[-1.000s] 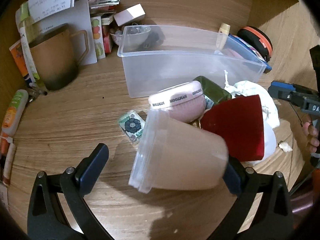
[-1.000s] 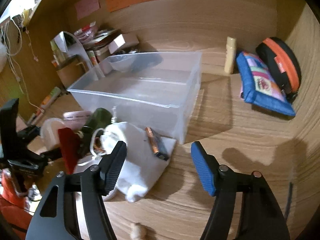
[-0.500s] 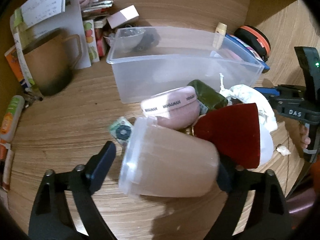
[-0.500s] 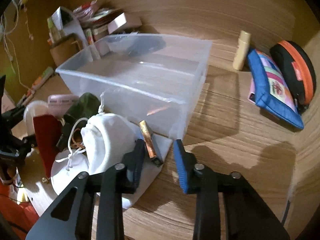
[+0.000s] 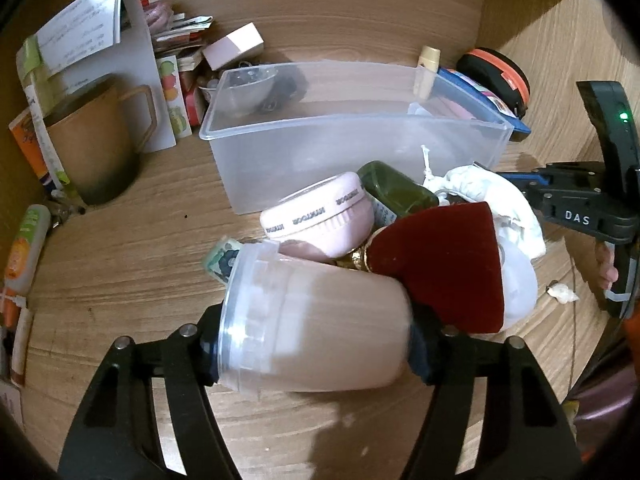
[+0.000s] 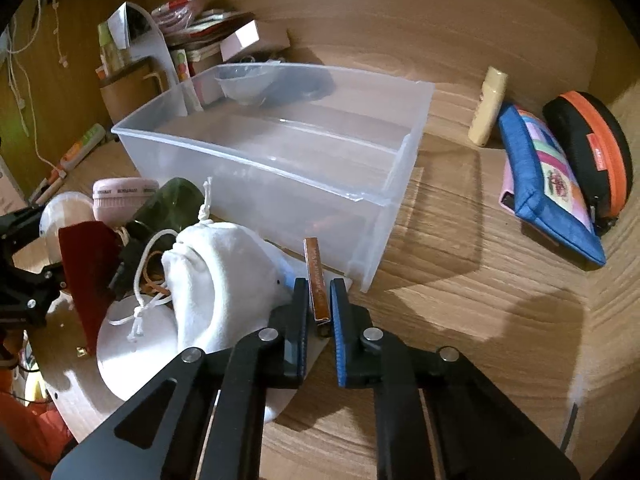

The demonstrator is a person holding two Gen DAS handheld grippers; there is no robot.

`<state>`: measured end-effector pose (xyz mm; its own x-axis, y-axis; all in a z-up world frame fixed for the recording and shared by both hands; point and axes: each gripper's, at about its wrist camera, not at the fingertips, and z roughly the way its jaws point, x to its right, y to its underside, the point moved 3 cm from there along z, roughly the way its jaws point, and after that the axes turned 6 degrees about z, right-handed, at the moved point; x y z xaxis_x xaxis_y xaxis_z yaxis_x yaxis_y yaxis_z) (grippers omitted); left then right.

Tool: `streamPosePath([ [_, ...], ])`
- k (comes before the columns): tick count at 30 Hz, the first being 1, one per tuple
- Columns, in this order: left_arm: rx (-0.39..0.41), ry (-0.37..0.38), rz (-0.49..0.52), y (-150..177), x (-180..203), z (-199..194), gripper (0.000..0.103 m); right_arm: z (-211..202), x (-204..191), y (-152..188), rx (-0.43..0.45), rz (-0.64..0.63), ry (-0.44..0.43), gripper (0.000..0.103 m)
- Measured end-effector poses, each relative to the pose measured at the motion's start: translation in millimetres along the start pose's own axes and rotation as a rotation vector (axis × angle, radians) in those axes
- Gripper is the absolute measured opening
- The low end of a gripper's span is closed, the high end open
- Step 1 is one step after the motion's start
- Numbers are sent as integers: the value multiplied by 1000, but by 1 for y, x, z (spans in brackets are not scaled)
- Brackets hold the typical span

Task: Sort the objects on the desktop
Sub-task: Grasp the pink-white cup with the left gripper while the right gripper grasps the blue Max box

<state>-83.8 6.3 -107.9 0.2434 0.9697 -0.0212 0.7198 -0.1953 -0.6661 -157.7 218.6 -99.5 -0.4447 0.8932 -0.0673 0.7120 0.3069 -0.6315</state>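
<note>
Right wrist view: right tool has just clamped the brown stick, while left tool is closing on the cup, both ready for the bin.

Black fingers, blue pads, silver screws

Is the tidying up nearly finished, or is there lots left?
Barely started: the clear bin looks empty. The right claw is shut on a thin brown stick. The left claw is closing around a pink jar. The white pouch, red box, green bottle and pink tin wait beside the bin.
</note>
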Motion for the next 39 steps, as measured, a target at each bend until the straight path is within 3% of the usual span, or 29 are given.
streamPosePath([
  [6, 26, -10, -25, 2, -7, -13, 66, -16, 1, -2, 31, -8, 5, 8],
  [10, 29, -14, -44, 7, -11, -20, 66, -8, -2, -3, 15, -50, 65, 8],
  [19, 83, -21, -60, 5, -21, -44, 66, -13, 5, -2, -15, -18, 18, 9],
  [22, 83, -26, -62, 4, -25, -45, 66, -8, 6, 2, -29, -30, 23, 13],
  [27, 52, -32, -80, 10, -32, -39, 66, 3, 17, -6, -38, -38, 34, 36],
  [32, 13, -42, -92, 19, -36, -29, 66, 14, 24, -12, -70, -29, -19, 39],
  [39, 30, -63, -51, 15, -33, -25, 66, 25, 28, -15, -110, -23, -53, 39],
])
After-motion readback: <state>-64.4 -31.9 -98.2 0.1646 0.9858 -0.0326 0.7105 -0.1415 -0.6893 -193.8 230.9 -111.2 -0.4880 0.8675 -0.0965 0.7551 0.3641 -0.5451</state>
